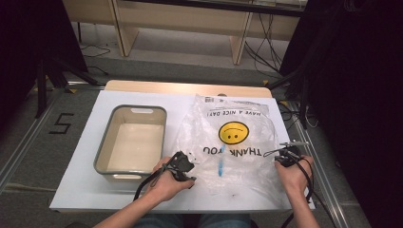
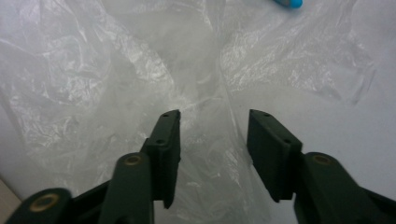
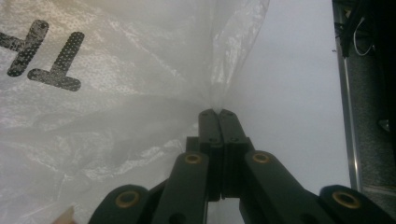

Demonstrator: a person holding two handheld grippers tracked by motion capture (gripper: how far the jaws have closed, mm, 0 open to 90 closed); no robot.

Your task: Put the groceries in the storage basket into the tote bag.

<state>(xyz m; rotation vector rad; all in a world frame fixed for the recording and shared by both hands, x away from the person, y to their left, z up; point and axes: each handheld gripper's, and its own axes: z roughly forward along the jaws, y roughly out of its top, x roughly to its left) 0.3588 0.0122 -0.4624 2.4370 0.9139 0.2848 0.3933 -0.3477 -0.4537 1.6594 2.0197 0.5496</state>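
Observation:
A clear plastic bag (image 1: 233, 142) with a yellow smiley face and "THANK YOU" print lies spread on the white table (image 1: 76, 185). Something small and blue (image 1: 220, 167) shows through it, and its blue tip (image 2: 288, 3) is at the top edge of the left gripper view. My left gripper (image 1: 191, 167) is at the bag's near left side. Its jaws (image 2: 214, 126) stand apart over crumpled plastic (image 2: 140, 70), and the pads do not press on it. My right gripper (image 1: 281, 155) is at the bag's right edge. There the jaws (image 3: 218, 112) are shut on a gathered fold of the bag (image 3: 116, 116).
A shallow grey-rimmed bin (image 1: 105, 142) with a pale inside sits on the table's left half, just beyond my left hand. The table's right edge (image 3: 343, 116) runs close to my right gripper, with floor and cables past it.

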